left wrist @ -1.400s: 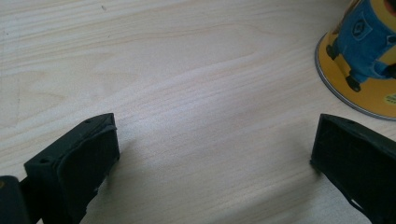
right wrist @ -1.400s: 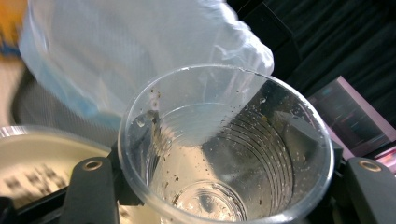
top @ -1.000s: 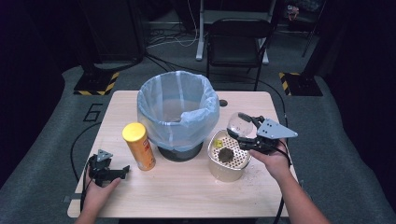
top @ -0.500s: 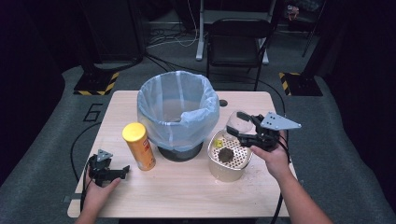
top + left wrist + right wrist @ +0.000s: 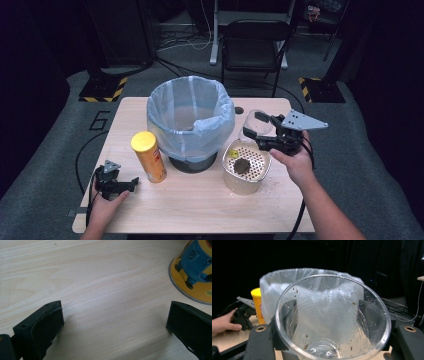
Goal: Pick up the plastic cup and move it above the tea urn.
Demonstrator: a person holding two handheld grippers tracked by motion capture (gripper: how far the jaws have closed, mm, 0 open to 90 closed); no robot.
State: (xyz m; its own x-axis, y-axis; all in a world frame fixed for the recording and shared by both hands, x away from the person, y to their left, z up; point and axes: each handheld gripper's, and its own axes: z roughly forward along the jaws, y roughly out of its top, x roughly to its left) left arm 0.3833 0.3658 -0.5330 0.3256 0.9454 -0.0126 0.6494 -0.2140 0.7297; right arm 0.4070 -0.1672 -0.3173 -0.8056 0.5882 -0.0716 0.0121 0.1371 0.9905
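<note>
The right gripper point(image 5: 261, 131) clamps a clear ribbed plastic cup point(image 5: 333, 320), flecked with brown specks, held tilted beside the bin lined with a pale blue plastic bag point(image 5: 190, 117) and above a round perforated beige container point(image 5: 246, 166) holding a dark lump; the left gripper point(image 5: 113, 322) rests on the pale wood-grain table point(image 5: 200, 195), jaws wide apart on nothing, just beside a yellow cylindrical can point(image 5: 148, 156) with a cartoon print

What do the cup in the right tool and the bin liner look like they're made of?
The cup held by the right tool looks like thin clear plastic: see-through, glossy, ribbed walls, flecked with brown residue. The bin liner looks like thin translucent plastic film, pale blue-white, wrinkled and folded over the rim.
</note>
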